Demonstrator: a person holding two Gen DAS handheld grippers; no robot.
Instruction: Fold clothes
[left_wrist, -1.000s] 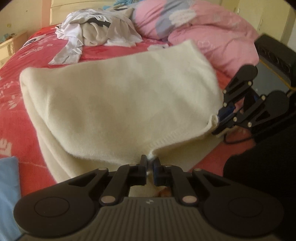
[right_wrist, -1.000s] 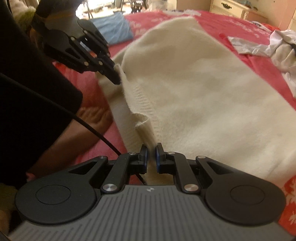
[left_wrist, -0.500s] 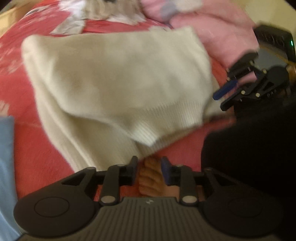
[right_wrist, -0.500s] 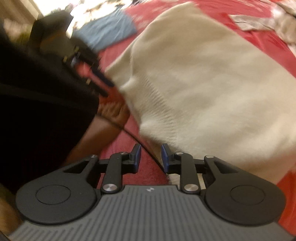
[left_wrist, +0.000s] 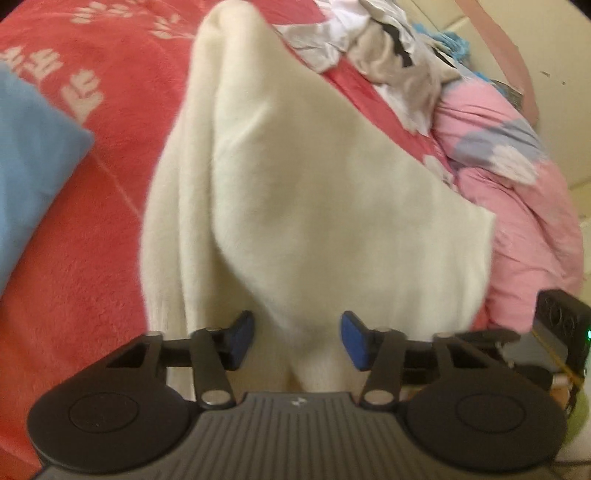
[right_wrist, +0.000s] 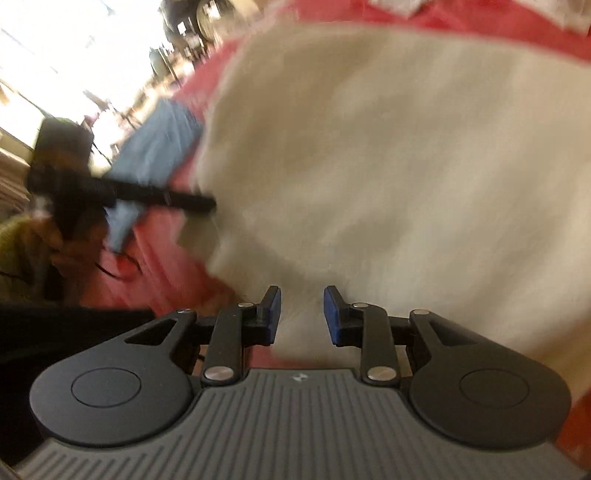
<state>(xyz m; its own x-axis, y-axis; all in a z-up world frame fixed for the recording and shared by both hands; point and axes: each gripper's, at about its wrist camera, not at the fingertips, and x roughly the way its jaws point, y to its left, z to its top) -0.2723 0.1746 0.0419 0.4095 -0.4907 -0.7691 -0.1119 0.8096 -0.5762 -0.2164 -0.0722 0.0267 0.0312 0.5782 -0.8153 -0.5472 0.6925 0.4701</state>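
A cream knit sweater (left_wrist: 314, 192) lies folded over on the red bedspread (left_wrist: 92, 258). My left gripper (left_wrist: 297, 341) is open, its blue pads on either side of the sweater's near edge, gripping nothing. In the right wrist view the sweater (right_wrist: 388, 155) fills the frame, blurred. My right gripper (right_wrist: 302, 314) is open just over the sweater's near edge. The left gripper also shows in the right wrist view (right_wrist: 199, 202) as a blurred black shape at the sweater's left edge.
A folded blue garment (left_wrist: 26, 166) lies at the left on the bedspread. A pile of white and grey clothes (left_wrist: 388, 48) and a pink duvet (left_wrist: 517, 206) lie at the back right. A black device (left_wrist: 561, 325) sits at the right.
Both grippers let go of the sweater's hem and opened wide. The sweater dropped onto the bed. Both cameras swung and moved in close over the sweater.
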